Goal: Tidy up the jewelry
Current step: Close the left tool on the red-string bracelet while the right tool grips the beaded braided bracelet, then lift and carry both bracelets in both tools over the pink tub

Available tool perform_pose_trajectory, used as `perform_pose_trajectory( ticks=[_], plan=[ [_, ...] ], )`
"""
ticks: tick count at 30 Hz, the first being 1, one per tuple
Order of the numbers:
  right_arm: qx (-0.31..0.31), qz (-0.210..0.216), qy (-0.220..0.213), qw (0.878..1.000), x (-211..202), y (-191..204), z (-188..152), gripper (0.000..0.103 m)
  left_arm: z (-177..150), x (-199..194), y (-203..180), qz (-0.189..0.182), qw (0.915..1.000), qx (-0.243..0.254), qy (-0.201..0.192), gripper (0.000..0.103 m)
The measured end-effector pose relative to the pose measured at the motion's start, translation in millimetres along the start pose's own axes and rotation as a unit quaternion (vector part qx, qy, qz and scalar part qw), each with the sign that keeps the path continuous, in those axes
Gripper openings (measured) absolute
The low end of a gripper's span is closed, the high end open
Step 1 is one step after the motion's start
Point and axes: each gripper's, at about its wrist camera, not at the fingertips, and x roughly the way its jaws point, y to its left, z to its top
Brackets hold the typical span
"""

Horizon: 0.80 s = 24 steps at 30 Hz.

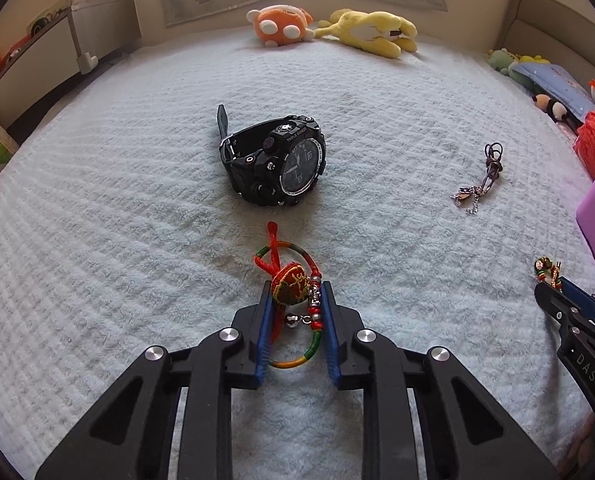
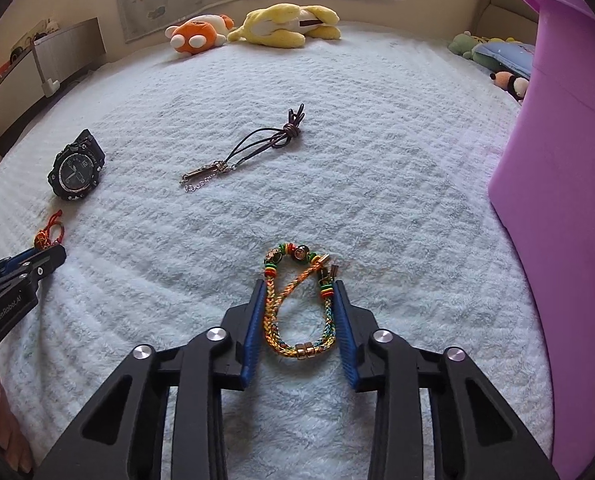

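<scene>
Pale, ribbed blanket [image 1: 137,200] covers the whole bed, with plush toys along its far edge at the top of both views.

From my left tongs' camera, the black watch [image 1: 275,160] lies on its side just above centre. Below it, at lower centre, my left gripper [image 1: 295,292] has its blue pads pressed against a red-and-green cord bracelet [image 1: 293,280]: the embroidered charm and small bell sit pinched between the tips, the knotted red tail sticks out above them, and the rest of the loop hangs back between the fingers. A dark cord necklace [image 1: 479,178] with a silver clasp lies at right of centre.

From my right tongs' camera, the same watch [image 2: 77,166] is at the left and the necklace [image 2: 249,150] is upper centre. At lower centre my right gripper [image 2: 299,286] is narrowed around a braided bead bracelet [image 2: 301,304], both pads touching its sides, the beaded end poking past the tips. A purple bin [image 2: 557,152] fills the right edge.
</scene>
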Motion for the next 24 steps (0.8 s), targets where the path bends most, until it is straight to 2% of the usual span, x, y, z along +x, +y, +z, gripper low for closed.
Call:
perform_pose_trajectory(
  ticks=[3, 13, 24],
  plan=[
    [-0.008, 0.000, 0.002, 1.000, -4, 5, -1, 0.018, -3, -6, 2, -0.010, 0.9999, 0.000, 0.004, 0.021],
    [0.011, 0.023, 0.017, 1.000, -33, 14, -18, 0.017, -16, -40, 5, -0.039, 0.9987, 0.022, 0.025, 0.020],
    [0.042, 0.048, 0.042, 0.997, -104, 36, -42, 0.017, -17, -98, 6, -0.065, 0.9949, 0.054, 0.054, 0.020]
  ],
)
